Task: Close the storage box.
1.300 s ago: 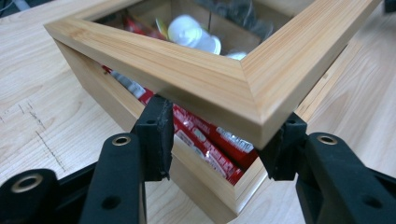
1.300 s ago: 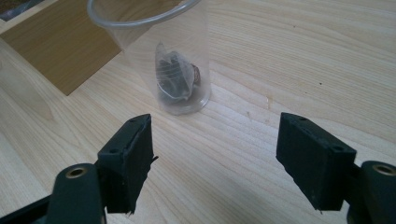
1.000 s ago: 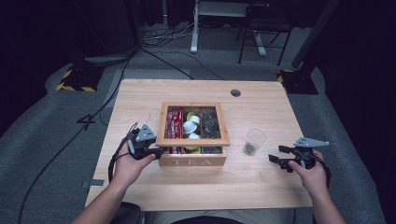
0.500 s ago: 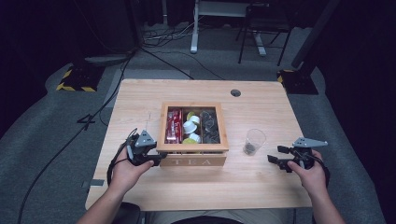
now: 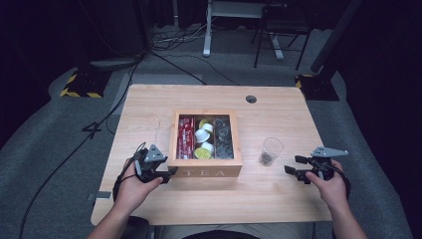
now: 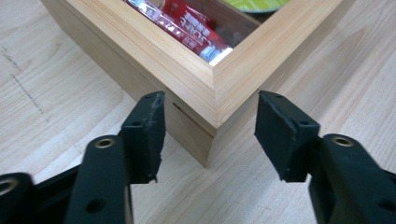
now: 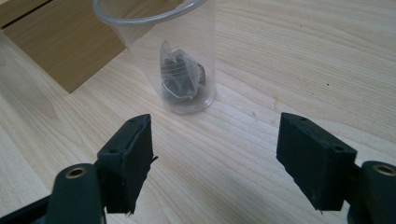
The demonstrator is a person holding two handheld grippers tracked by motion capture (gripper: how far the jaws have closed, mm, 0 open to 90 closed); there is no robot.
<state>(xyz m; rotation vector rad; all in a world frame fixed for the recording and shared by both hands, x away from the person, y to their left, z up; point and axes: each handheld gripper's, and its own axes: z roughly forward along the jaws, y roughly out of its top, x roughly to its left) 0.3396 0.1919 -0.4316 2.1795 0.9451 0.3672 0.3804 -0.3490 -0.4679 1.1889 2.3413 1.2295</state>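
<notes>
A wooden tea box (image 5: pixel 205 172) marked TEA stands mid-table, holding red packets (image 5: pixel 186 137), white and green capsules and dark sachets. My left gripper (image 5: pixel 169 173) sits at the box's front-left corner. Its jaws have just been opening. In the left gripper view that gripper (image 6: pixel 210 128) is open, with the box corner (image 6: pixel 177 60) between the pads (image 6: pixel 149 126), untouched. A clear plastic cup (image 5: pixel 271 151) with a tea bag stands right of the box. My right gripper (image 5: pixel 291 165) rests open just right of the cup. Ahead of its own open gripper (image 7: pixel 215 154), the right gripper view has the cup (image 7: pixel 177 56) and tea bag (image 7: pixel 180 74).
The wooden table (image 5: pixel 149 104) has a round cable hole (image 5: pixel 251 99) at the back. Bare wood lies around the box and in front of both hands. Cables and stand legs lie on the grey floor beyond the far edge.
My left gripper has slid toward the person along the box's left side, down to its front-left corner. The right hand and the cup have kept still.
</notes>
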